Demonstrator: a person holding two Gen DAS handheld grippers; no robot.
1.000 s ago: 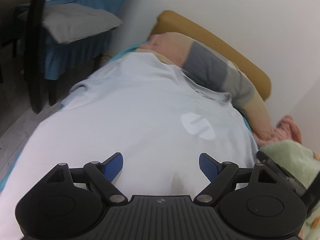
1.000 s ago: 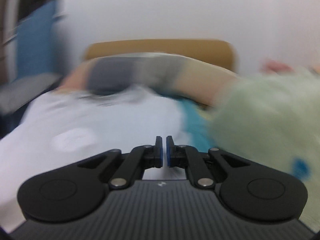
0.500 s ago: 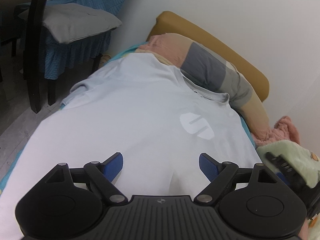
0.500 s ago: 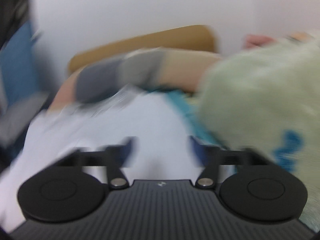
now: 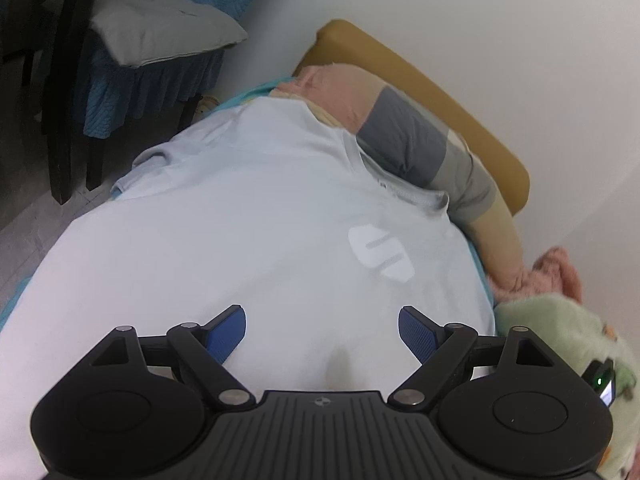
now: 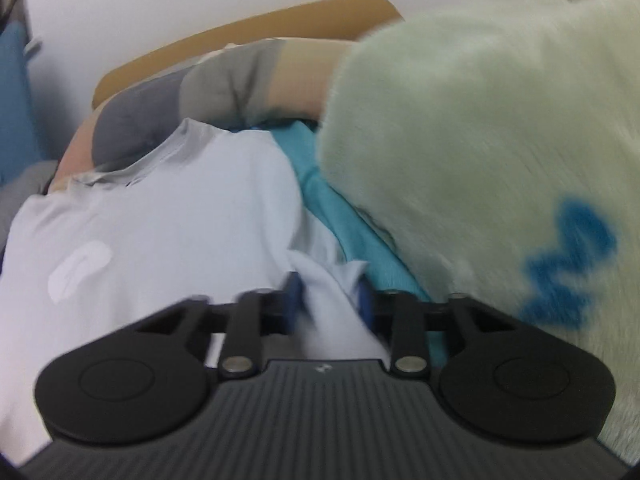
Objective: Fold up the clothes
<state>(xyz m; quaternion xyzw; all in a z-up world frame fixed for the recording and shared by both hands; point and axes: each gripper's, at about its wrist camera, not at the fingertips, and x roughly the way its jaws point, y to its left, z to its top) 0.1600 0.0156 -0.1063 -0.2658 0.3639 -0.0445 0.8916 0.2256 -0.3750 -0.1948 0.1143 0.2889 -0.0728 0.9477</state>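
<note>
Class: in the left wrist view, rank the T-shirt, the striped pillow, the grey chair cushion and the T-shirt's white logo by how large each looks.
1. T-shirt
2. Striped pillow and grey chair cushion: similar, and distance makes it unsure
3. White logo

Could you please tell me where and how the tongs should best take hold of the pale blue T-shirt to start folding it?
I'd grip the T-shirt at its right sleeve edge, coming in low from the hem side. That fold already lies raised between the right tongs' open fingers, beside the green fleece blanket; the chest is flat, offering nothing to pinch.
</note>
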